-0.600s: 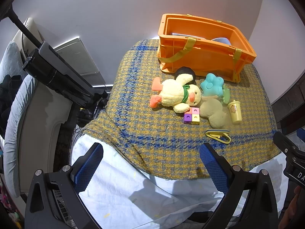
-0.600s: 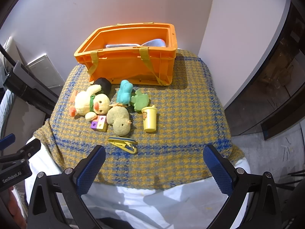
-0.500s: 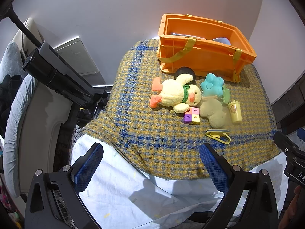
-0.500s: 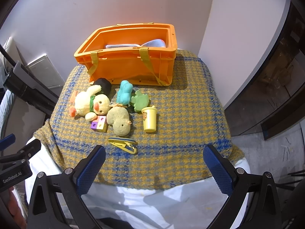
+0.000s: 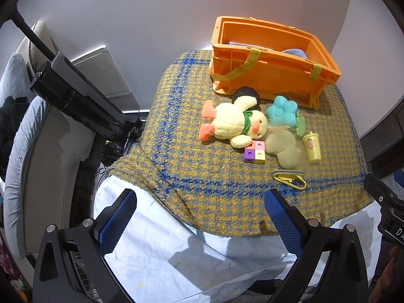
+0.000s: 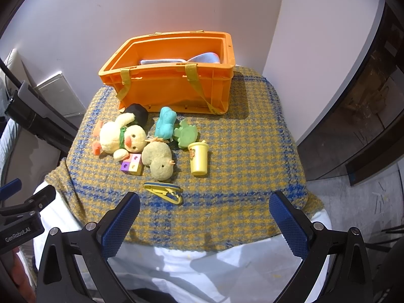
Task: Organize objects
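From the left wrist view, the left hand-held gripper (image 5: 199,217) hangs with its jaws spread wide and nothing between them, back over the white sheet at the near edge of the table (image 5: 192,176). Nothing has shifted over the last 0.6 s: the orange crate (image 5: 272,75) sits at the far edge, and just in front of it lie the yellow plush duck (image 5: 234,123), the teal flower toy (image 5: 281,111), the block cube (image 5: 255,152), the tan plush chick (image 5: 284,147), the yellow cup (image 5: 312,147) and the yellow clip (image 5: 289,176).

From the right wrist view, the right hand-held gripper (image 6: 204,219) is likewise released and empty, hovering near the front of the table. The clip (image 6: 164,192) lies closest to it, with the chick (image 6: 159,160) and cup (image 6: 199,157) just beyond, and a green toy (image 6: 185,132) beside the teal one (image 6: 165,122). The crate (image 6: 171,88) already holds some pale blue items.

The unchanged scene suggests sorting has not begun; all 7 or so loose toys likely still need to go into the crate.
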`<state>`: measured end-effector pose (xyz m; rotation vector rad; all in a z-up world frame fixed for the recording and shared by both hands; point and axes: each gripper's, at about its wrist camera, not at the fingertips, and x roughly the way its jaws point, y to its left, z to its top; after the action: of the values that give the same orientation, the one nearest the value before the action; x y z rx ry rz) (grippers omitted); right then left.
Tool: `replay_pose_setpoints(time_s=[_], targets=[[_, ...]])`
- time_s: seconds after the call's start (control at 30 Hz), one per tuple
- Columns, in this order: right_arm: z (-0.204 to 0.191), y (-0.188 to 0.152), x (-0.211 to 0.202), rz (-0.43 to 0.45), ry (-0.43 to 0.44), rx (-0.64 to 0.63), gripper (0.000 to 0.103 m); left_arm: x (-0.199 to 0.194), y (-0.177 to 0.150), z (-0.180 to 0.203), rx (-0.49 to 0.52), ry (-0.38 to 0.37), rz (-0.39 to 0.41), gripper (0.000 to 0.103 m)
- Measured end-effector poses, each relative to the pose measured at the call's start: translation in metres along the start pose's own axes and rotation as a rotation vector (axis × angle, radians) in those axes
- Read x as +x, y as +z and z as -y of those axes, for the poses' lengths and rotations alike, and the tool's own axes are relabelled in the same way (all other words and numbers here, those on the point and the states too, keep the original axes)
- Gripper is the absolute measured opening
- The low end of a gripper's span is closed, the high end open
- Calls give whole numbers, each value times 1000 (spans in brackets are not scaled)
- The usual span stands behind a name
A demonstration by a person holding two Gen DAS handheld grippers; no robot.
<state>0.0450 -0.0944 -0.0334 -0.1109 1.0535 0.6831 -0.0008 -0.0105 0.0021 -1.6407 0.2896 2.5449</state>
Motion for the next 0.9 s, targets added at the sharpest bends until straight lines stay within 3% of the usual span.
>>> replay_pose_setpoints(time_s=[0.9], targets=[[1, 6, -4, 29, -6, 67, 102, 0, 6, 1, 16, -24, 24, 103]])
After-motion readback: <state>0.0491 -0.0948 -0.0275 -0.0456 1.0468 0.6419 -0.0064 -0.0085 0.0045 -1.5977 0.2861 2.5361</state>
